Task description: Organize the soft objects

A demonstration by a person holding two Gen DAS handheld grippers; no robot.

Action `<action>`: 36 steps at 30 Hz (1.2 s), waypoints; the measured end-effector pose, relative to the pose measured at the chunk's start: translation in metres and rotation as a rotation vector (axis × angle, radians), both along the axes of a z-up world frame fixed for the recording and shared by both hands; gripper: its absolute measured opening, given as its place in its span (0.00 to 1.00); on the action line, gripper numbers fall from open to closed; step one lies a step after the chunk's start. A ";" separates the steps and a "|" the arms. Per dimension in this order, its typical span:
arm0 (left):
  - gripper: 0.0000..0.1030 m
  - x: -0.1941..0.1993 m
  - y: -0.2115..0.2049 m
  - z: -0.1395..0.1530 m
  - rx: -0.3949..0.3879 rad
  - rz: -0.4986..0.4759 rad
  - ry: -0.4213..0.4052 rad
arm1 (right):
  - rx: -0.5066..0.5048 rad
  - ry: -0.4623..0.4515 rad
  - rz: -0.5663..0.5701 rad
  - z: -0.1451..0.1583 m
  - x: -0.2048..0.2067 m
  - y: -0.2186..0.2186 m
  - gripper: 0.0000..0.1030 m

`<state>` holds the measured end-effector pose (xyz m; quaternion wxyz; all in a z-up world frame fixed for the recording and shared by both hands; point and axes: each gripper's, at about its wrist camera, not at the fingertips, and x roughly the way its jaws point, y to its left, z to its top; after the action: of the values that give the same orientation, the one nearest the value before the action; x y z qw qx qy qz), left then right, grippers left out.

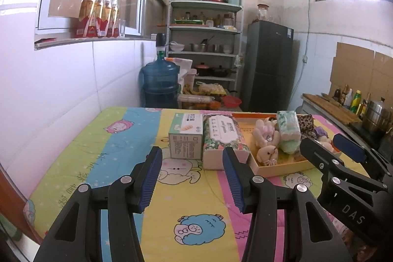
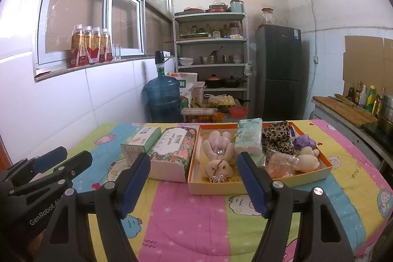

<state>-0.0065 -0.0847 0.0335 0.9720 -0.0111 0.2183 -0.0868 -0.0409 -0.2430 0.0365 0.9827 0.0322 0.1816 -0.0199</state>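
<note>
An orange-rimmed tray (image 2: 245, 187) (image 1: 282, 167) sits on the cartoon-print quilt (image 2: 196, 217) (image 1: 186, 203). It holds a pink plush rabbit (image 2: 218, 158) (image 1: 266, 139), a green tissue pack (image 2: 249, 136) (image 1: 288, 128), a leopard-print cloth (image 2: 277, 136) (image 1: 305, 122), a clear bag (image 2: 280, 163), a purple item (image 2: 304, 141) and a cream plush (image 2: 308, 160). Left of the tray lie a floral tissue box (image 2: 172, 154) (image 1: 222, 136) and a green carton (image 2: 140, 141) (image 1: 186, 136). My left gripper (image 1: 192, 178) (image 2: 61, 158) hovers open before the boxes, empty. My right gripper (image 2: 194, 178) (image 1: 331, 146) stands open before the tray, empty.
A tiled wall runs along the quilt's left side. Behind the table stand a blue water jug (image 2: 163, 95), a metal shelf rack (image 2: 211, 53) and a dark fridge (image 2: 278, 75). A counter with bottles and a pot (image 2: 356, 109) lies to the right.
</note>
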 end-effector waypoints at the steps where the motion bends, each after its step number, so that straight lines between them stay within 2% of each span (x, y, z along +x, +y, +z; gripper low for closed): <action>1: 0.51 0.000 0.000 0.000 0.001 0.000 0.000 | 0.001 0.001 0.000 -0.001 0.001 0.000 0.71; 36: 0.51 0.000 -0.003 0.000 0.003 -0.005 0.004 | -0.001 0.003 0.013 0.001 0.004 0.005 0.71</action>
<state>-0.0060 -0.0875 0.0332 0.9714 -0.0093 0.2203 -0.0888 -0.0367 -0.2375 0.0375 0.9825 0.0308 0.1831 -0.0137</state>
